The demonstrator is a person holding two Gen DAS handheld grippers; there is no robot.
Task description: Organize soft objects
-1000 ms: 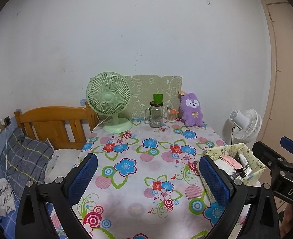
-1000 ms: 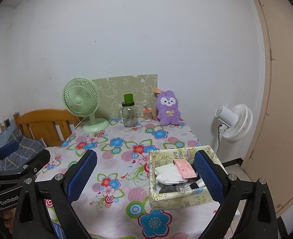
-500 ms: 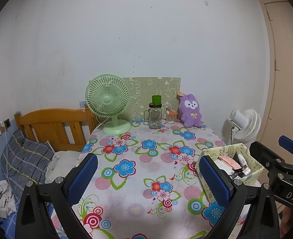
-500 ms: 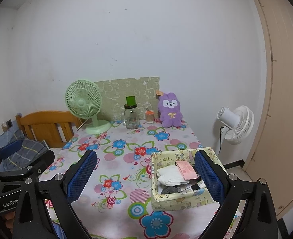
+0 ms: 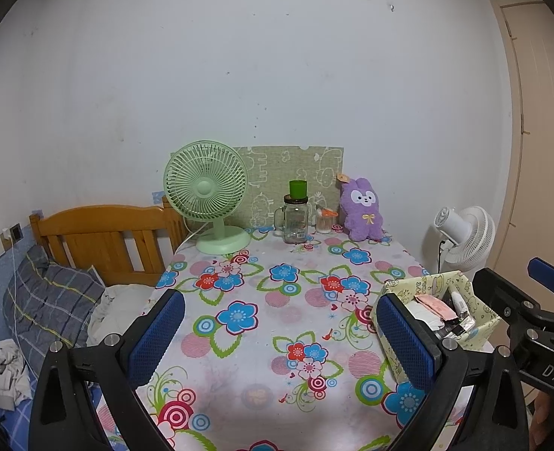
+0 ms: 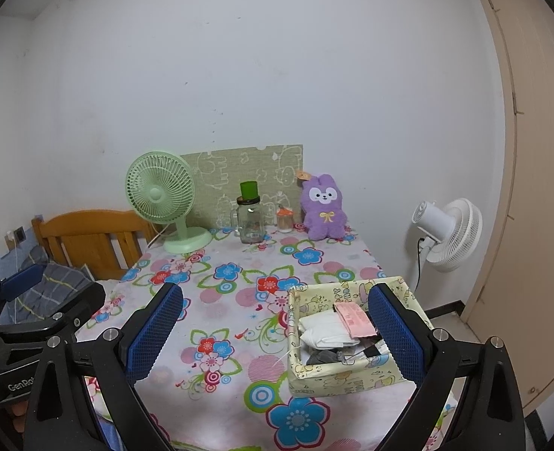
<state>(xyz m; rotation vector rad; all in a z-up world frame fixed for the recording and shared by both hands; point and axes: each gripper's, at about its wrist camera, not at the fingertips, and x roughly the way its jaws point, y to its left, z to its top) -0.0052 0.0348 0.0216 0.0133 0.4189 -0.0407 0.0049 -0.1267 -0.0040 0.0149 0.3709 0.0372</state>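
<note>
A purple plush bunny sits upright at the far right of the floral table, against the wall; it also shows in the right wrist view. My left gripper is open and empty above the table's near edge. My right gripper is open and empty, hovering by a yellow patterned box that holds white cloth and a pink packet. The box also shows in the left wrist view. Both grippers are far from the bunny.
A green desk fan, a glass jar with a green cup on it and a small jar stand at the table's back. A wooden bed with a pillow is left. A white floor fan and a door are right.
Both views have shifted slightly upward and back from the table. Nothing on the table has moved and both grippers stay open.
</note>
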